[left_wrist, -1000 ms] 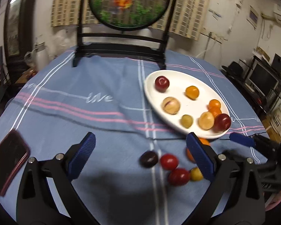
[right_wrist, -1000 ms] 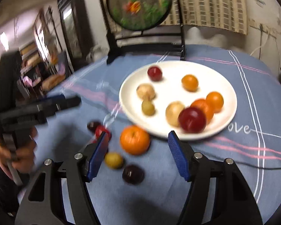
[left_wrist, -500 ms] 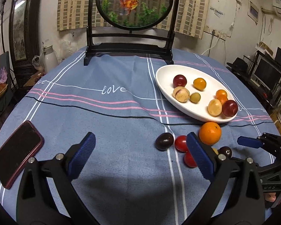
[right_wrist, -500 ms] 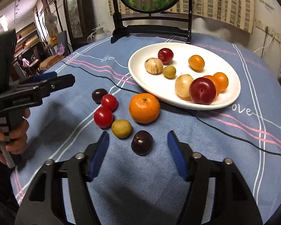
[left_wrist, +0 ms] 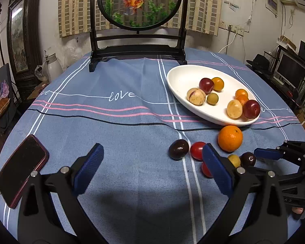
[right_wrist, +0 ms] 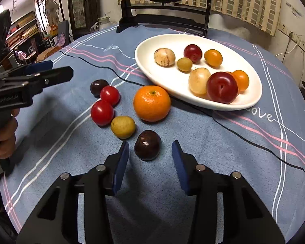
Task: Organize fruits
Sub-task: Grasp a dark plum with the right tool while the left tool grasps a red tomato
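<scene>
Here both jaws gape; right gripper (right_wrist: 150, 158) flanks the dark plum (right_wrist: 147, 145), stem dimple facing up.

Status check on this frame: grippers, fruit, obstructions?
Right gripper open, lined up on dark plum, not gripped. Left gripper open, empty. Six fruits loose beside plate. Yellow fruit close alongside.

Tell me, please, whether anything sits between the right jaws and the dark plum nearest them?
Nothing visible does: the right gripper is open, with the dark plum just ahead of its jaws on bare cloth.
</scene>
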Demonstrator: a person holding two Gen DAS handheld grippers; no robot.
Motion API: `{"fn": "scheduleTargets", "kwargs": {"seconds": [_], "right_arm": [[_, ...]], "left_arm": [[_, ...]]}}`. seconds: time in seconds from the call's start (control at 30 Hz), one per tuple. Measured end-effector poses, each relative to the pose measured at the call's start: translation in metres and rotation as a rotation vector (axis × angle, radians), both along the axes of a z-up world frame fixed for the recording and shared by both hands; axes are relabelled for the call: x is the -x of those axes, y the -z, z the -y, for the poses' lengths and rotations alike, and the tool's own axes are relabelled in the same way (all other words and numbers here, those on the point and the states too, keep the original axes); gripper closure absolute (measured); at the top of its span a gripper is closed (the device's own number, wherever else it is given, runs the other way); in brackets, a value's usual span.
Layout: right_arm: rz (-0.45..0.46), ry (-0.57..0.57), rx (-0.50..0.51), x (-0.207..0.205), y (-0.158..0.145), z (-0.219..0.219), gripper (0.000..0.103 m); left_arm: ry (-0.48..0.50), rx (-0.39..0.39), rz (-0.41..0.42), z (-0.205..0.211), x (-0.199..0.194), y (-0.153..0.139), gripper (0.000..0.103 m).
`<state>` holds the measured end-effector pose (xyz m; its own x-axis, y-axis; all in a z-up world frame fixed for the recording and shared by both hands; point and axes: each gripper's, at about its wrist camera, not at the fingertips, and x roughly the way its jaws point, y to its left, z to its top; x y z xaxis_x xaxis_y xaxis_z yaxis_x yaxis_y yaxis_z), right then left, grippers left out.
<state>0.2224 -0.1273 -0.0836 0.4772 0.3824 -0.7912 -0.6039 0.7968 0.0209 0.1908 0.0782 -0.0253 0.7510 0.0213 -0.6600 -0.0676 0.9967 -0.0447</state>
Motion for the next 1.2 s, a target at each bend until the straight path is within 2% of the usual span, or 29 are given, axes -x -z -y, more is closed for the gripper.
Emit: {"fn": "scheduleTargets", "kwargs": {"seconds": [0.27, 0.33, 0.53, 0.67, 0.77, 0.83, 0.87, 1.03, 1.1, 1.2], "right_arm": [[0.033, -0.017, 0.017, 0.002, 0.004, -0.007, 0.062], [0.034, -0.019, 0.031, 0.002, 0.006, -0.009, 0.069], [0.048, -0.022, 0.062, 0.003, 0.008, -0.011, 0.075], [0.030, 0.006, 0.003, -0.002, -0.001, 0.000, 0.075], [0.051, 0.061, -0.032, -0.003, -0.010, 0.012, 0.075], [0.054, 0.083, -0.042, -0.004, -0.013, 0.017, 0.075], [0.048, 0.094, -0.046, -0.005, -0.013, 0.019, 0.075], [0.030, 0.111, -0.028, -0.008, -0.008, 0.020, 0.075], [0.031, 0.113, -0.024, -0.008, -0.008, 0.019, 0.075], [0.029, 0.111, -0.026, -0.008, -0.007, 0.019, 0.075]], "left_arm": [[0.003, -0.007, -0.006, 0.002, 0.000, 0.001, 0.004], [0.002, -0.018, -0.006, 0.003, -0.001, 0.001, 0.004], [0.007, -0.023, -0.012, 0.005, -0.001, 0.003, 0.004], [0.033, -0.019, -0.012, 0.008, -0.001, 0.003, 0.004], [0.075, -0.035, -0.011, 0.016, 0.001, 0.004, 0.004], [0.137, -0.032, -0.024, 0.024, 0.002, 0.007, 0.006], [0.181, -0.021, -0.037, 0.030, 0.002, 0.009, 0.009], [0.288, -0.051, -0.087, 0.050, 0.002, 0.020, 0.056], [0.303, -0.047, -0.113, 0.054, 0.000, 0.026, 0.063], [0.319, -0.020, -0.137, 0.055, -0.003, 0.031, 0.063]]}}
